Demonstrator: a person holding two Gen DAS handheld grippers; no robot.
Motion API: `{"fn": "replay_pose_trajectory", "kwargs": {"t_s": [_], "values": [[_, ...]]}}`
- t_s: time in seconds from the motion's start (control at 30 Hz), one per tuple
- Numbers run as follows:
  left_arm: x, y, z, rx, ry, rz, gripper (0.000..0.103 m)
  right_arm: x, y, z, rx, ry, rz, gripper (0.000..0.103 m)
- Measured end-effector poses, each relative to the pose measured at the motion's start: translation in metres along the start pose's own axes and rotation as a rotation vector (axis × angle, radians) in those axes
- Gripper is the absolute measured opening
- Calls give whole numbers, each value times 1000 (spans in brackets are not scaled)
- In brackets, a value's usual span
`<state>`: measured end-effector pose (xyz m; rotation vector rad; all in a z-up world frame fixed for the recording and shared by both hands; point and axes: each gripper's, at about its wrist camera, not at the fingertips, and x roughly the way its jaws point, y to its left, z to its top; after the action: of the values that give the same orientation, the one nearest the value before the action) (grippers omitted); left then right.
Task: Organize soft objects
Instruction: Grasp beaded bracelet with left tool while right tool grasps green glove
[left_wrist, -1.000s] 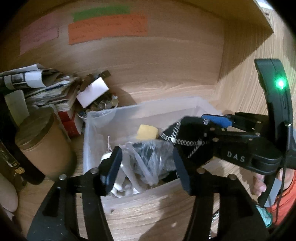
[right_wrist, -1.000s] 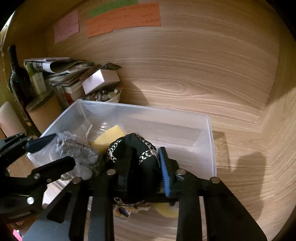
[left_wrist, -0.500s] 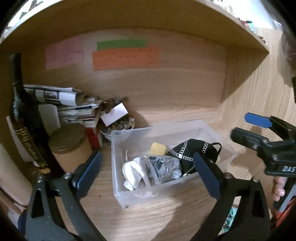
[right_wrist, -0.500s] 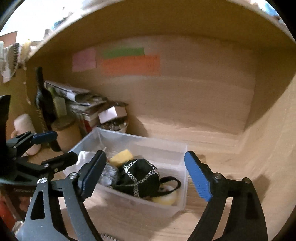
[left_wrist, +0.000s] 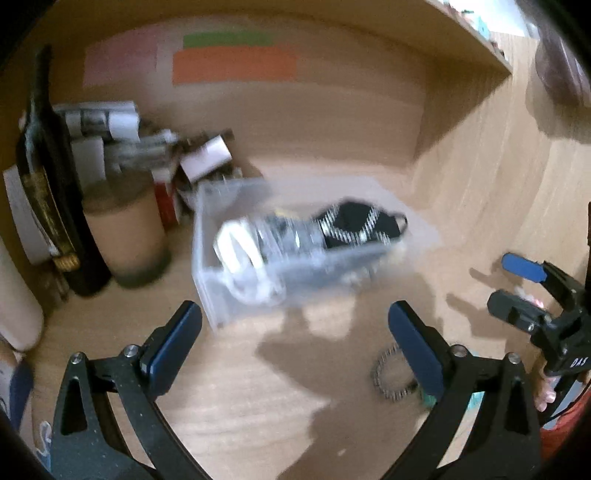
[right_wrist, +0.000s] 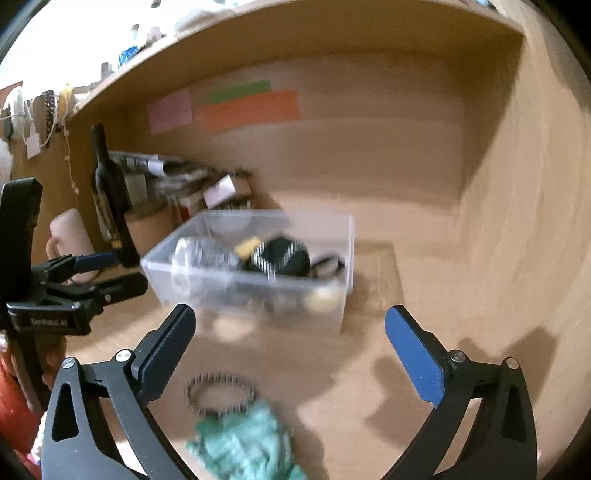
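Observation:
A clear plastic bin stands on the wooden desk. In it lie a black pouch with silver chains, a grey item in clear plastic, a white soft item and a yellow sponge. My left gripper is open and empty, pulled back in front of the bin. My right gripper is open and empty, also short of the bin. A teal knitted item and a beaded ring lie on the desk near me.
A brown cylinder tin, a dark bottle, stacked papers and a small white box crowd the back left. Coloured notes hang on the back panel. A wooden side wall stands on the right.
Both grippers let go of the plastic-wrapped item and the black pouch into the bin, opened wide, and drew back from it. The views are now blurred with motion.

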<state>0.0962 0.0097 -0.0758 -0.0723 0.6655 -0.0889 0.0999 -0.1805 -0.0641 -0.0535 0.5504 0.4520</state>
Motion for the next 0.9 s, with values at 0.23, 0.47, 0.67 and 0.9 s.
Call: {"fn": "replay_pose_trajectory", "kwargs": {"t_s": [0.23, 0.47, 0.67, 0.9], "values": [[19, -11, -28, 0, 125, -57, 102, 3, 3, -45, 33, 104, 28, 103], [30, -32, -41, 72, 179, -73, 80, 10, 9, -70, 21, 191, 80, 93], [40, -47, -47, 127, 224, -93, 56, 13, 21, -79, -42, 221, 99, 70], [51, -56, -50, 162, 259, -124, 20, 15, 20, -81, -42, 206, 98, 43]]}}
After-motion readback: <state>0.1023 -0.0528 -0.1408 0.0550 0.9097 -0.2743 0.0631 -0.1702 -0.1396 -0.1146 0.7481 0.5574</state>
